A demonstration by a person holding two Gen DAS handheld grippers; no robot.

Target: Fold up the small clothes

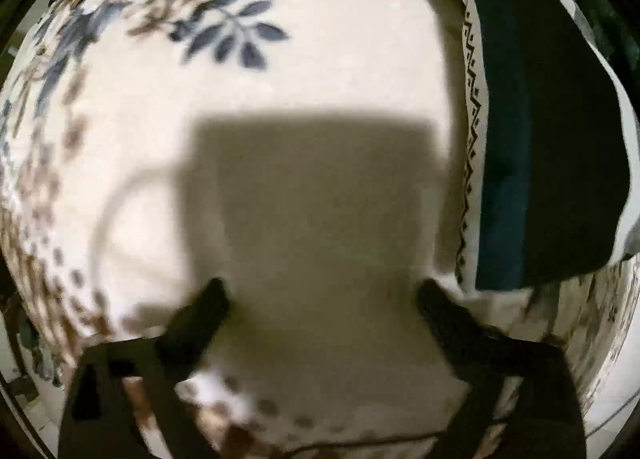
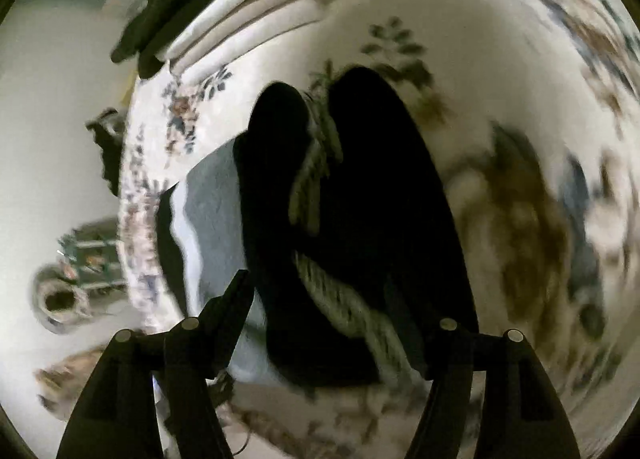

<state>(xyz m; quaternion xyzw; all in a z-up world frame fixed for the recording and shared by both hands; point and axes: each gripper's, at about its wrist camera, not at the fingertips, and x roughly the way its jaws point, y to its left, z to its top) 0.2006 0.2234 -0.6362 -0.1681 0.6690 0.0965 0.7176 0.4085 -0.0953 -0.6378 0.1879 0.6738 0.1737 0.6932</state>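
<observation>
The left claw (image 1: 322,301) is spread wide and holds nothing. It hangs over a bare cream part of the bed sheet (image 1: 328,59), the one with blue and brown flowers. A big square shadow lies on the sheet just under it. On the right side of this view is a dark teal cloth (image 1: 520,139). It lies on a white cloth with a black zigzag edge (image 1: 474,131). Both run long from near to far. The left claw is near them but does not touch them.

The right claw (image 2: 344,311) is spread wide too, and I cannot see it pinching anything. Just past its fingers is a small dark piece of clothing (image 2: 360,199) with a pale striped band down the middle. It lies on the flowered sheet. Its long way runs from near to far, leaning a little to the left as it goes far. The far end looks like two rounded humps. The picture is blurry, so I cannot tell what kind of clothing it is. A gray and white cloth (image 2: 212,211) sticks out from under its left side.

I think the dark piece is soft, light and floppy. It will sag and bunch up if one claw lifts it by the middle. A good place to pinch looks like a near corner or the edge, one claw on each side, so it stays flat. It will not break, but thin cloth could slip out of a loose pinch.
</observation>
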